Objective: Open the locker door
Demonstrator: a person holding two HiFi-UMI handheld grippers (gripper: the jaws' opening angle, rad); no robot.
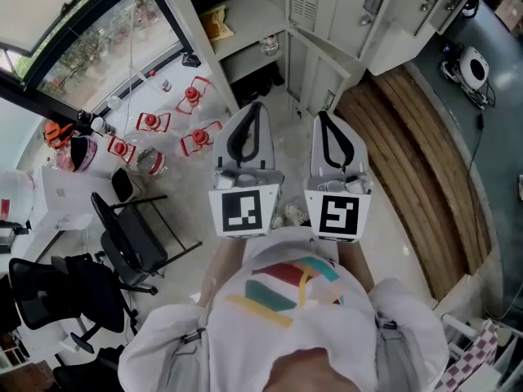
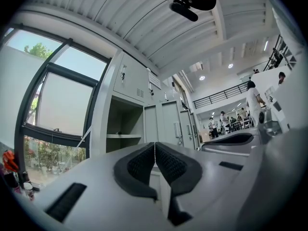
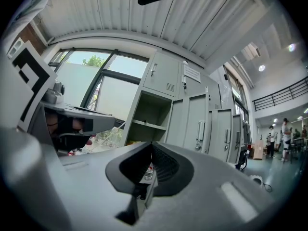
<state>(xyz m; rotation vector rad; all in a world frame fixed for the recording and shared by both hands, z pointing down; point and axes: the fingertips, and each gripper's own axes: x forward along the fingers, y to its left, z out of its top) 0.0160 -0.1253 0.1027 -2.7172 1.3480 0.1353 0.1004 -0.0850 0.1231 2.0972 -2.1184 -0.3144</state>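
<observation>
A row of grey metal lockers (image 1: 343, 6) stands ahead of me, also in the left gripper view (image 2: 168, 124) and the right gripper view (image 3: 202, 124). One compartment (image 3: 149, 119) stands open with a shelf inside; a grey door (image 1: 327, 55) next to it hangs ajar. The other doors are closed, with handles (image 3: 198, 131). My left gripper (image 1: 249, 109) and right gripper (image 1: 325, 117) are held side by side at chest height, short of the lockers. Both are shut with nothing in them, tips meeting on the left gripper (image 2: 154, 146) and the right gripper (image 3: 152, 146).
Red canisters (image 1: 192, 96) sit on the floor by the window at the left. Black chairs (image 1: 131, 227) stand at the lower left. A wooden floor strip (image 1: 417, 153) curves on the right. A clear bottle (image 1: 269, 46) stands in the open compartment. People (image 2: 252, 97) are far off.
</observation>
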